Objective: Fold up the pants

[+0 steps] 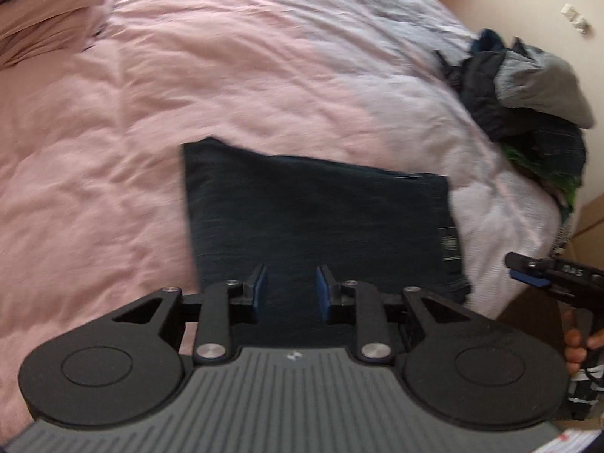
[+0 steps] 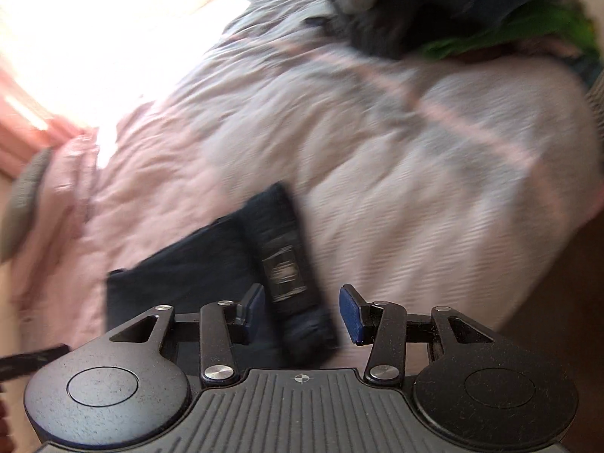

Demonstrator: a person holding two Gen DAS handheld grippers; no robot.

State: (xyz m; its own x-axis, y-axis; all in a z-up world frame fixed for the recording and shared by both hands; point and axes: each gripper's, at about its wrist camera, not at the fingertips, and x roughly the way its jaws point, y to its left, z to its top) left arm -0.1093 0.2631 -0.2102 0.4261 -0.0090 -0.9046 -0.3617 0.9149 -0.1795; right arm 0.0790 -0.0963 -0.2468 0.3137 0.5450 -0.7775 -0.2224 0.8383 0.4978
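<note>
Nearest the left wrist camera, the left gripper (image 1: pixel 290 292) hung over the near edge of the folded pants (image 1: pixel 321 219), its blue-padded fingers (image 1: pixel 260 294) spread apart with nothing between them. Those dark denim pants lay as a flat rectangle on the pink and pale duvet (image 1: pixel 188 94), close to the bed's near edge, with the waistband end and its label toward the right. From the right wrist view, the right gripper (image 2: pixel 302 313) was likewise parted and empty, hovering just above the waistband end of the pants (image 2: pixel 211 260); that picture was blurred. In the left view, the right gripper (image 1: pixel 528 275) showed beside the bed's corner, held by a hand (image 1: pixel 577 343). Farther off, a heap of clothes (image 1: pixel 528 105) in dark, grey and green sat at the duvet's right edge, well apart from the pants.
</note>
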